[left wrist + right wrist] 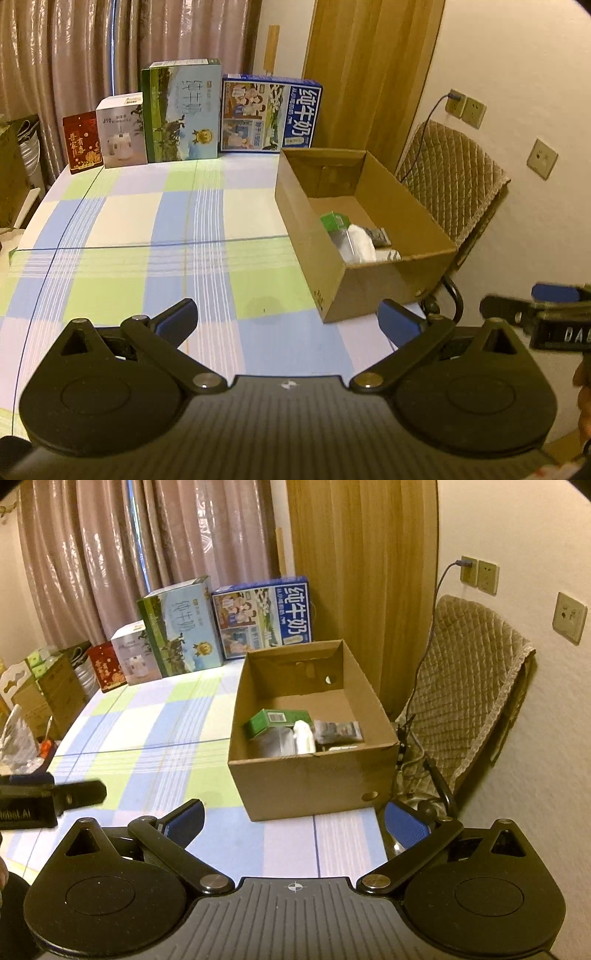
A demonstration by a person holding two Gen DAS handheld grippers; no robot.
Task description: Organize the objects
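An open cardboard box (402, 284) (306, 782) stands on the checked tablecloth (155, 236) (155, 731) at the table's right side. Inside lie a green packet (334, 220) (275, 720), a white bundle (360, 243) (304, 736) and a grey wrapped item (338, 731). My left gripper (290, 321) hangs open over the near cloth, left of the box, with nothing between its fingers. My right gripper (295, 821) is open too, just before the box's near wall. Each gripper shows at the edge of the other's view: the right one (535, 314), the left one (55, 797).
Several cartons line the table's far edge: a red packet (83, 142), a white box (122, 131), a green milk carton (181, 110) (181, 626) and a blue milk carton (269, 114) (264, 614). A padded chair (450, 181) (465, 679) stands right of the table, against the wall.
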